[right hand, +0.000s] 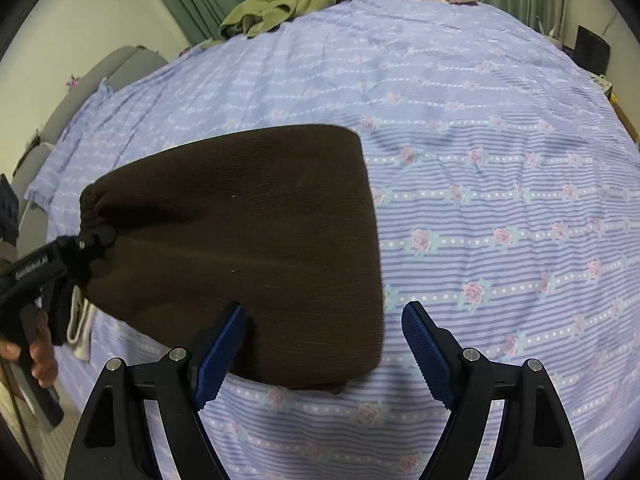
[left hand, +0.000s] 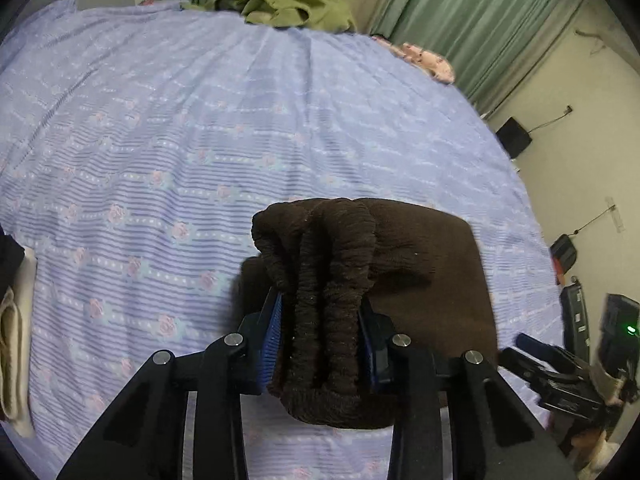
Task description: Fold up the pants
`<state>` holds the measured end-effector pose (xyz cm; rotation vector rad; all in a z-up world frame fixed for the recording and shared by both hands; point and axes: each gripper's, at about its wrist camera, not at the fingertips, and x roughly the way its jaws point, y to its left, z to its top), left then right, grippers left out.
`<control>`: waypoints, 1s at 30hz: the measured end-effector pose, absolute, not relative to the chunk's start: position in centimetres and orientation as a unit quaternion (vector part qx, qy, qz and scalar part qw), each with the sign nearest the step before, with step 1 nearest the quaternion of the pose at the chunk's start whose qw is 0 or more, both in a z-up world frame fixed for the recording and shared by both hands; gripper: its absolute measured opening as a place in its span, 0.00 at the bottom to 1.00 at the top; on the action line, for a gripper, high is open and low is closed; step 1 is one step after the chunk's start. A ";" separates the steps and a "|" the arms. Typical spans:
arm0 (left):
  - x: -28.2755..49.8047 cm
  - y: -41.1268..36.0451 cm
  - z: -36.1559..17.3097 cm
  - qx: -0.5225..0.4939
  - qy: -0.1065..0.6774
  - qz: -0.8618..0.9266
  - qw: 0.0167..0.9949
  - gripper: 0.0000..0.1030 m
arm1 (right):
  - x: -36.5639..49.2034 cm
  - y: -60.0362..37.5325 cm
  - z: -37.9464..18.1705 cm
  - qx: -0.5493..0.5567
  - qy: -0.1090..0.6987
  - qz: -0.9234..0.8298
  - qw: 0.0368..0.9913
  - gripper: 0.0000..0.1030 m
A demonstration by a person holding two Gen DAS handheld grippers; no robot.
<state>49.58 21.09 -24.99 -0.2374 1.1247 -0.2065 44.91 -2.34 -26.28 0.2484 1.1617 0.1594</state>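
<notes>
The dark brown pants [right hand: 256, 240] lie folded into a compact block on the lilac flowered bedsheet [right hand: 500, 160]. My left gripper [left hand: 320, 312] is shut on the bunched elastic waistband [left hand: 320, 248] at the block's left end; it also shows in the right wrist view [right hand: 94, 240]. My right gripper [right hand: 324, 340] is open and empty, hovering over the near edge of the folded pants, its left finger [right hand: 224, 340] above the cloth and its right finger [right hand: 424, 344] over bare sheet. The right gripper also shows in the left wrist view [left hand: 560, 376].
A crumpled olive-green garment [left hand: 288, 4] and a pink patterned cloth [left hand: 428, 60] lie at the bed's far edge before green curtains. A cream folded cloth [left hand: 16, 332] sits at the left edge. Electronics [left hand: 616, 328] stand by the wall on the right.
</notes>
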 end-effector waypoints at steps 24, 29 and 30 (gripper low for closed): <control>50.8 22.6 -28.9 -0.175 0.556 -0.075 0.809 0.80 | 49.1 -3.3 -27.3 0.124 0.513 0.063 0.847 0.79; 50.7 23.2 -31.9 -0.235 0.563 -0.070 0.790 0.80 | 50.2 -2.8 -29.3 0.121 0.520 0.065 0.843 0.79; 50.7 23.5 -32.7 -0.252 0.565 -0.072 0.782 0.80 | 50.4 -2.7 -29.9 0.125 0.524 0.067 0.840 0.79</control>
